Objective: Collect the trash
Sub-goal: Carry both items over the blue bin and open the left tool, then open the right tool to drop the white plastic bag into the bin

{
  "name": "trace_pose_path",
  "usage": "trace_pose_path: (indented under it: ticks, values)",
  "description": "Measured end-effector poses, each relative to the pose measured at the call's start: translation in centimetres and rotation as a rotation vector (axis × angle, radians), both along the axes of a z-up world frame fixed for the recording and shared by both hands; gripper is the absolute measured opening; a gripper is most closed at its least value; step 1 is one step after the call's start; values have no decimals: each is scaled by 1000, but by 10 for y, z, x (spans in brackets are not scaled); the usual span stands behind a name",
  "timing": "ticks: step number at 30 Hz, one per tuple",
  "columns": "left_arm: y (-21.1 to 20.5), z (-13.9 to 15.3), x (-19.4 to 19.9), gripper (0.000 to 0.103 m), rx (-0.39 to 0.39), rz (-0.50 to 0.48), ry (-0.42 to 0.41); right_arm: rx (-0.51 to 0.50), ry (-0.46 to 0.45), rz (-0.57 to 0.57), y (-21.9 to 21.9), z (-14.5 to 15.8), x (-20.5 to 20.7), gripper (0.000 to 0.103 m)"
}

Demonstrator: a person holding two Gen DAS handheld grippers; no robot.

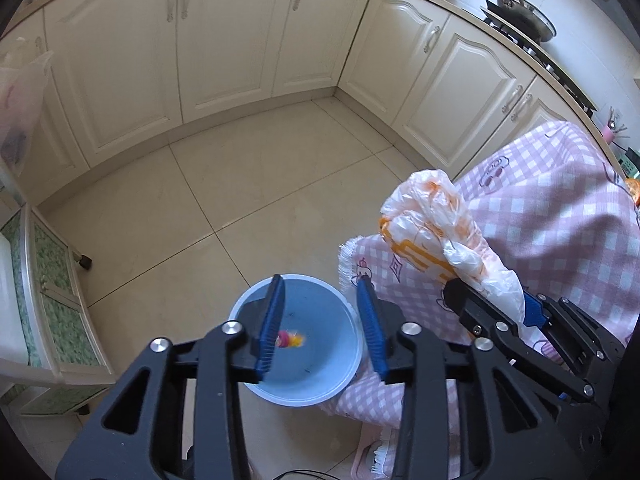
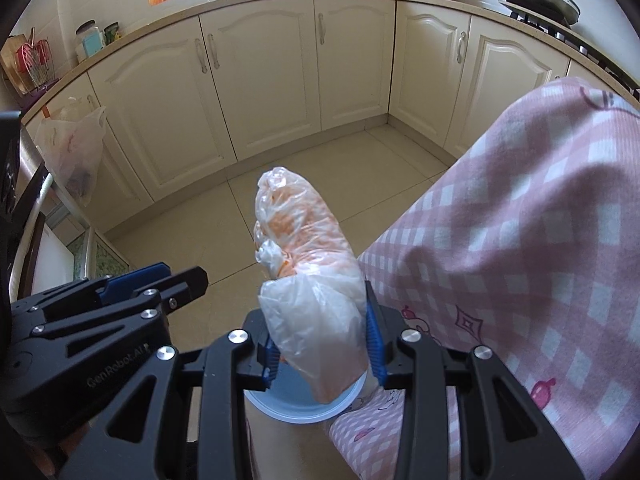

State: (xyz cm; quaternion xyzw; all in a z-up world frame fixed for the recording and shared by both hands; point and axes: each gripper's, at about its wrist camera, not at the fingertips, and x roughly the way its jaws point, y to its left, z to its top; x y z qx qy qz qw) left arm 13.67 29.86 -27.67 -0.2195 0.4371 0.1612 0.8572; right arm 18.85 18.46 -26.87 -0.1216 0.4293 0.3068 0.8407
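My left gripper (image 1: 320, 284) hangs open above a light blue bin (image 1: 245, 305) on the tiled floor. A small pink and yellow scrap (image 1: 290, 339), blurred, shows inside the bin between the blue pads, touching neither. My right gripper (image 2: 320, 320) is shut on a crumpled clear plastic bag with orange print (image 2: 304, 240), which sticks up and forward from the jaws. In the left wrist view that bag (image 1: 432, 216) and the right gripper (image 1: 500, 304) are to the right of the bin. The bin (image 2: 296, 408) lies partly hidden below the bag.
A pink checked cloth (image 1: 540, 220) drapes over something right beside the bin. Cream cabinets (image 1: 224, 40) run along the back and right, with a stove and pan (image 1: 524, 16) on top. A green-fronted low cabinet (image 1: 52, 300) stands left. A plastic bag (image 2: 72, 148) hangs at left.
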Motion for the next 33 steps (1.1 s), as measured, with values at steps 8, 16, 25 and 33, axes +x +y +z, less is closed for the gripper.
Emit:
trace_pose_path:
  ticks: [8,16,25,33]
  values:
    - [3,10,-5,39,4,24,-12,16,-1,7,-1,3,0,37]
    - [7,19,-8,42,5,46,-28,23,-12,14,-2,5,0,39]
    - [7,32,-14,44,7,57,-53,39,-16,4,-5,13,-1,41]
    - [2,46,-19,51,33,52,-70,47,-37,20,-3,26,-7,49]
